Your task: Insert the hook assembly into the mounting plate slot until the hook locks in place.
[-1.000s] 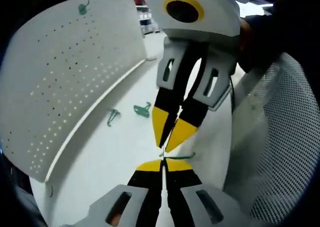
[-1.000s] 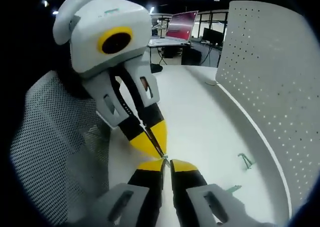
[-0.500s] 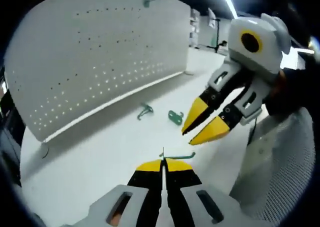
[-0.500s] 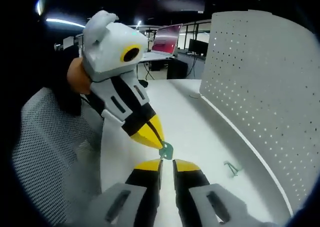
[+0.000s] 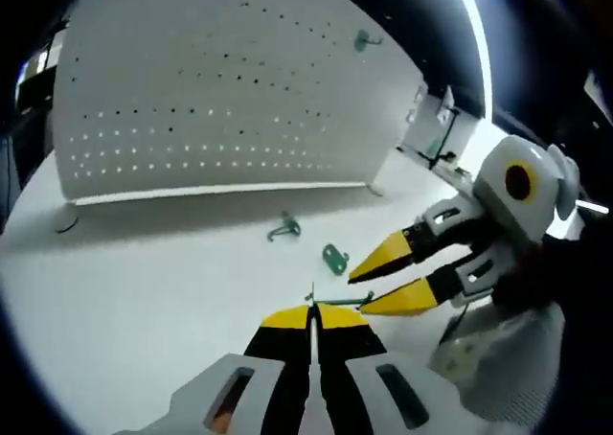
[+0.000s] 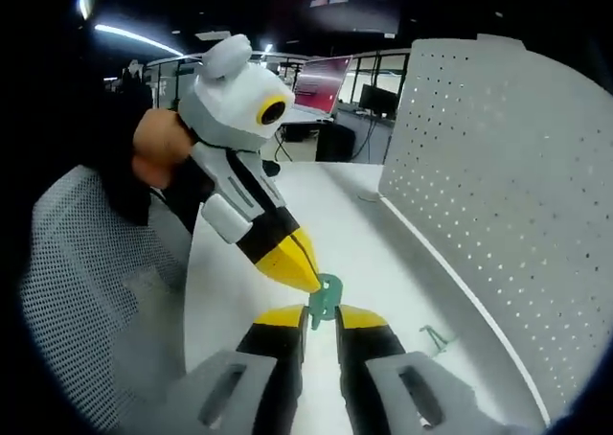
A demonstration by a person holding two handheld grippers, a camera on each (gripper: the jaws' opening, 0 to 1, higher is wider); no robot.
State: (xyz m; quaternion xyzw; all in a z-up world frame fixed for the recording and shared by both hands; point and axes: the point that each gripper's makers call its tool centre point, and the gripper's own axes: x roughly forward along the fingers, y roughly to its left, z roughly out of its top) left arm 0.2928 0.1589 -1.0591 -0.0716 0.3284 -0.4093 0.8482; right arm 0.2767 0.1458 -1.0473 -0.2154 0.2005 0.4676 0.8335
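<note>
My left gripper [image 5: 311, 312] is shut on a small green hook piece [image 5: 337, 301], seen edge-on as a thin green line pointing right. In the right gripper view the same piece [image 6: 326, 297] shows as a small green plate at the tip of the left gripper [image 6: 308, 284], which comes in from the upper left. My right gripper [image 6: 321, 316] is open, its jaws apart just below the piece. In the left gripper view the right gripper [image 5: 357, 295] reaches in from the right, and the piece's free end lies between its spread yellow tips. A white pegboard [image 5: 220, 90] stands behind, with one green hook [image 5: 362, 40] hung near its top.
Two loose green hook parts [image 5: 283, 228] [image 5: 334, 259] lie on the white table [image 5: 144, 282] before the pegboard [image 6: 498, 186]; another green part [image 6: 436, 337] lies near its foot. A grey mesh chair back [image 6: 77, 291] stands beside the table. A person's hand [image 6: 158, 148] holds the left gripper.
Both views have swung. A second ago the two grippers' tips met at the green piece; the right gripper has since drawn back a little with its jaws apart, while the left keeps the piece.
</note>
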